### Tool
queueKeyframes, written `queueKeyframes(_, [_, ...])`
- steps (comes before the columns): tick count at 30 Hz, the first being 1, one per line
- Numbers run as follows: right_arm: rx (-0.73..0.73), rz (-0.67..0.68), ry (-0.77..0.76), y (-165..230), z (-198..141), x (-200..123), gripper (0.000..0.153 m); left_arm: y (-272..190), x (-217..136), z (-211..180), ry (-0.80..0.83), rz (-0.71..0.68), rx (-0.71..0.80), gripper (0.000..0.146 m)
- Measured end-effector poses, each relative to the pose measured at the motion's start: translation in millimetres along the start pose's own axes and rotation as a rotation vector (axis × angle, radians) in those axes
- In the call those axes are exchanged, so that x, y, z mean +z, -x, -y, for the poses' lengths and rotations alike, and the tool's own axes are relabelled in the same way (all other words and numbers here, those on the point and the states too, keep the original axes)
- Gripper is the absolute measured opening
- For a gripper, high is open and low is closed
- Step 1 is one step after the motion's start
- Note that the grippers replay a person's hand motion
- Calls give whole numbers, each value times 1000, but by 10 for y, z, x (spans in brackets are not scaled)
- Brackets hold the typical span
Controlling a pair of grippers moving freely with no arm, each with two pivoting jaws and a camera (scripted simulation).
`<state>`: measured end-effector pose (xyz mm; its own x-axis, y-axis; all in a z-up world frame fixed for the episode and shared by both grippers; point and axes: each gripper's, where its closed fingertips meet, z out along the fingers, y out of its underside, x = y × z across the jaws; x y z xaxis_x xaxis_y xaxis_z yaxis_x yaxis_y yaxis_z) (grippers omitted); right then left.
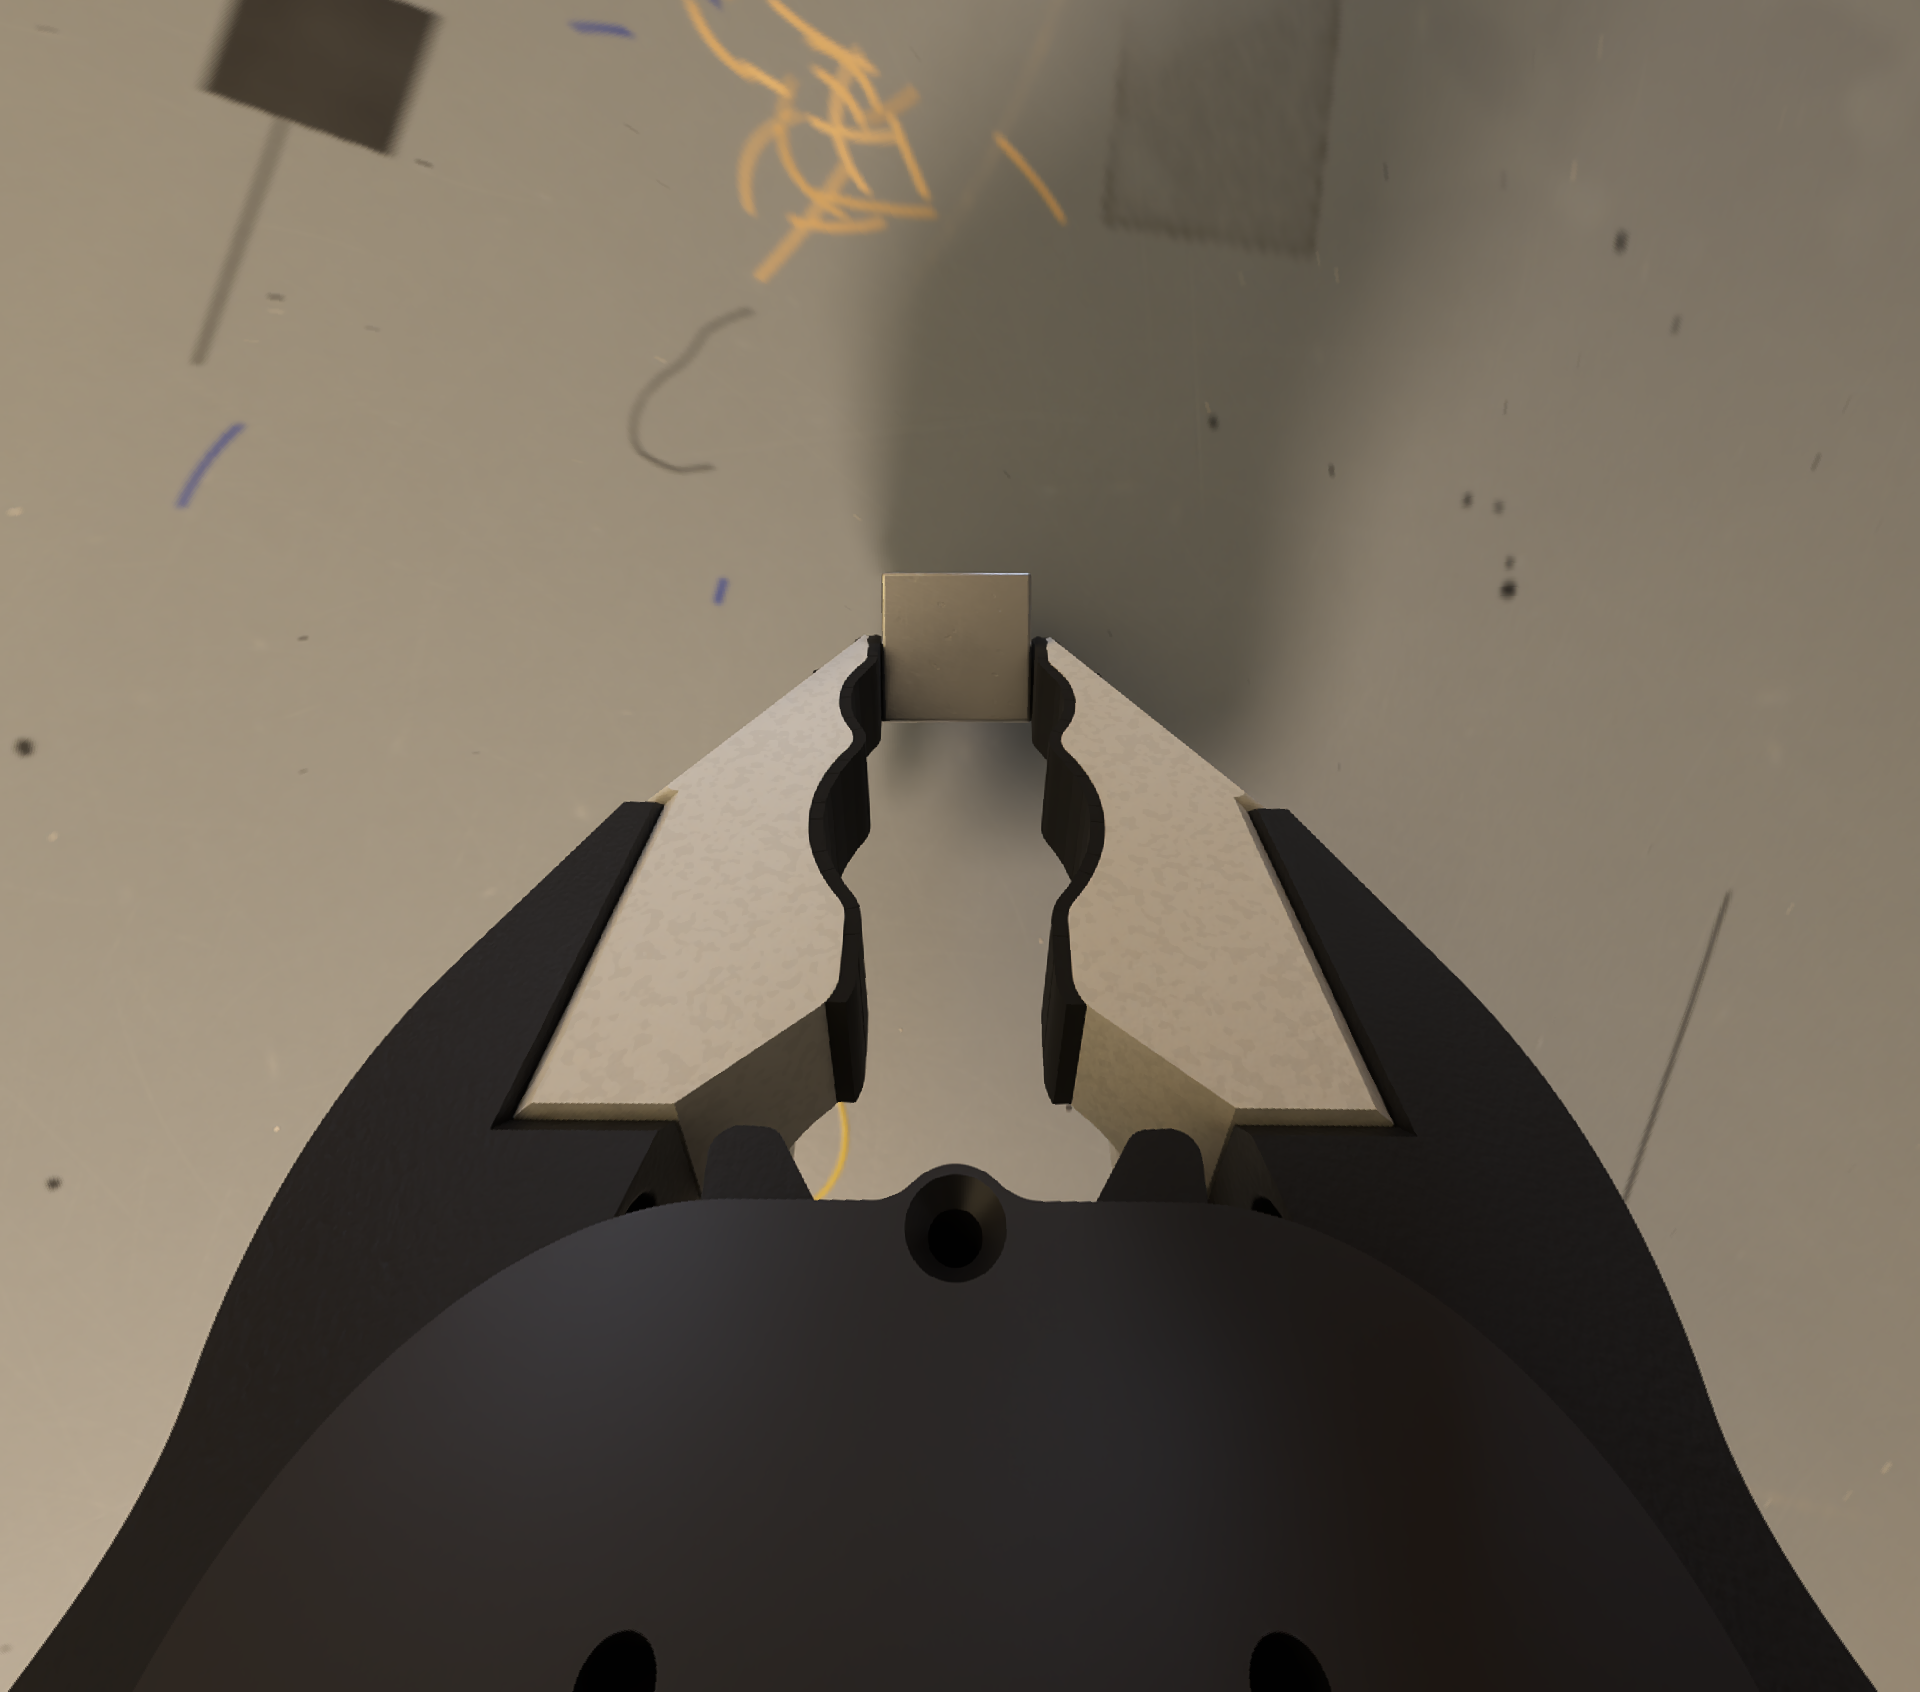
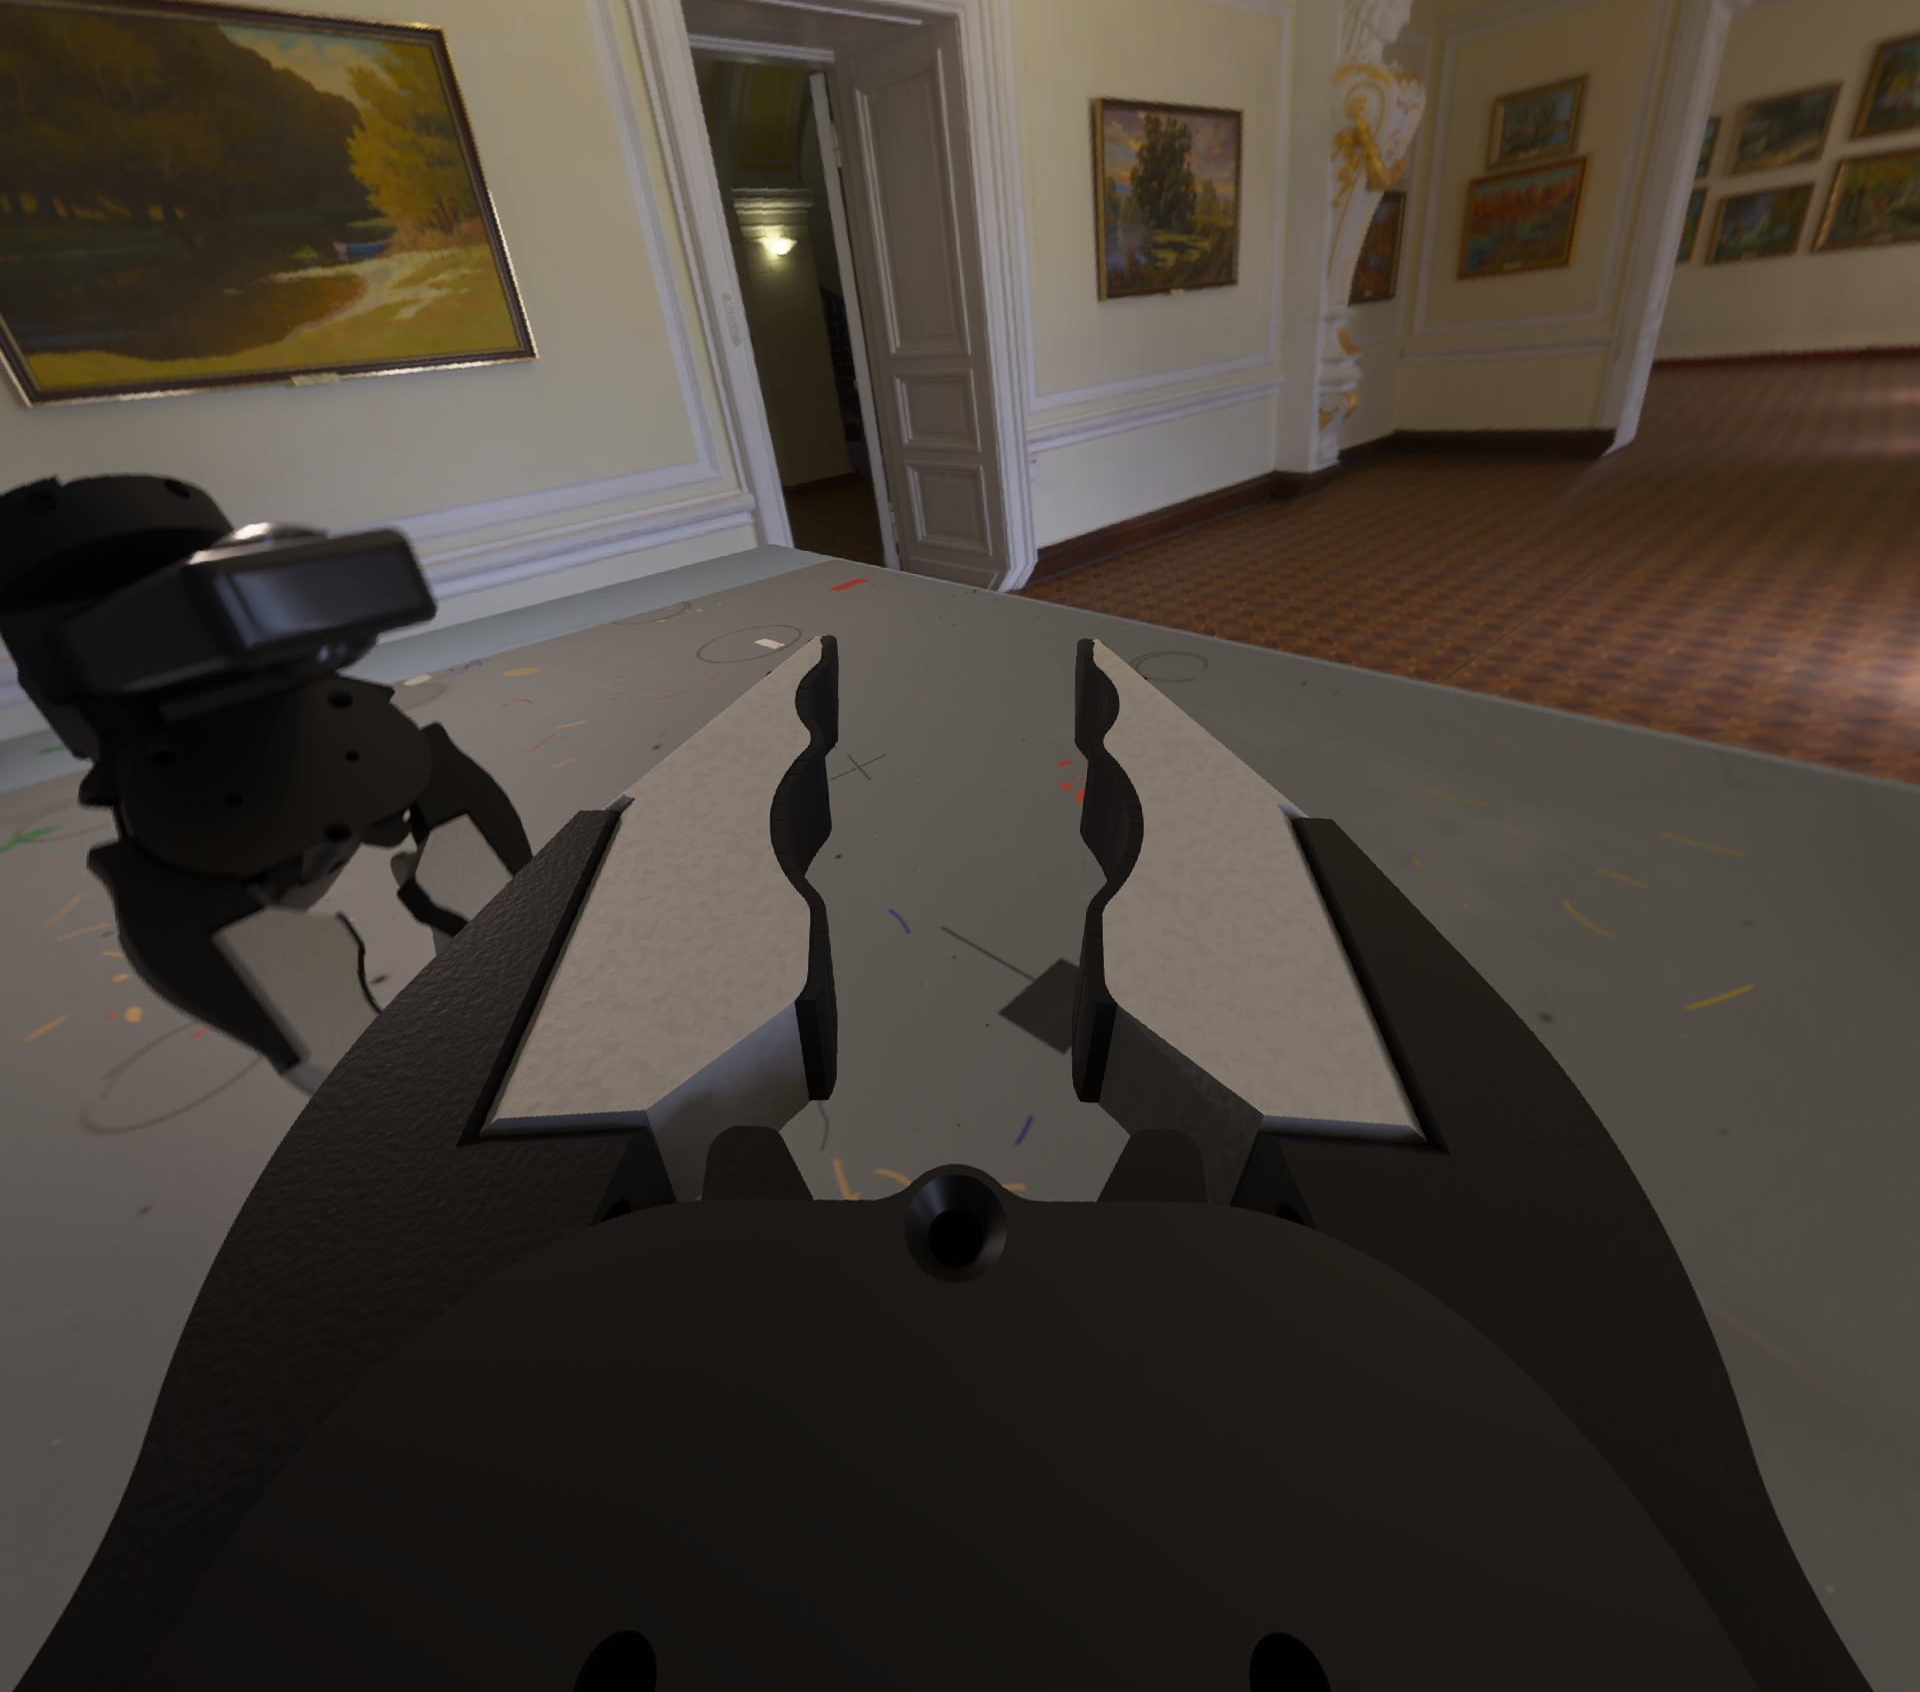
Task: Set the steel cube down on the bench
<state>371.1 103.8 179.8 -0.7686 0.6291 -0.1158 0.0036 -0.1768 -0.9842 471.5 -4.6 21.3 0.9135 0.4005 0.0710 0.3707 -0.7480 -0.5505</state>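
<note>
In the left wrist view my left gripper [image 1: 956, 678] points down at the grey bench [image 1: 416, 759] and is shut on the steel cube [image 1: 956, 640], a small pale metal block held between the fingertips. A soft dark shadow spreads on the bench right beyond the cube; I cannot tell whether the cube touches the surface. My right gripper [image 2: 956, 655] is open and empty, hovering over the bench [image 2: 1507, 894]. The left gripper [image 2: 260, 811] also shows at the left of the right wrist view, tilted downward; the cube is hidden there.
The bench carries flat marks: a dark square patch [image 1: 322, 47], orange scribbles [image 1: 821, 115], a grey hatched rectangle [image 1: 1231, 32]. The dark patch also shows in the right wrist view [image 2: 1044, 1003]. The bench's far edge [image 2: 1455, 712] drops to a parquet floor; beyond are walls with paintings.
</note>
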Motion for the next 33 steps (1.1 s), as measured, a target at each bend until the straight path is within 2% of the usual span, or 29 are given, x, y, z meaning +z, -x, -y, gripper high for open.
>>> queueKeyframes(3, [18, -5, 23, -26, -58, 22, 45, -114, 65, -95, 62, -25, 80, 28])
queueKeyframes(8, [-42, -9, 46, 1, -115, 53, 45, -145, 83, -77, 75, -55, 84, 28])
queueKeyframes(15, [-22, -1, 44, -3, -111, 54, 45, -117, 99, -56, 63, -35, 89, 28])
queueKeyframes(19, [-15, 8, 47, 8, -119, 58, 44, -69, 88, -61, 62, -4, 88, 34])
queueKeyframes(24, [-10, 13, 55, 13, -135, 63, 43, 1, 2, 12, -20, 15, 57, 35])
queueKeyframes(30, [0, 17, 57, 15, -143, 66, 43, 49, -170, 104, -167, -33, -35, 35])
queueKeyframes(33, [0, 18, 58, 18, -146, 67, 42, 87, -128, 36, -156, -57, -59, 35])
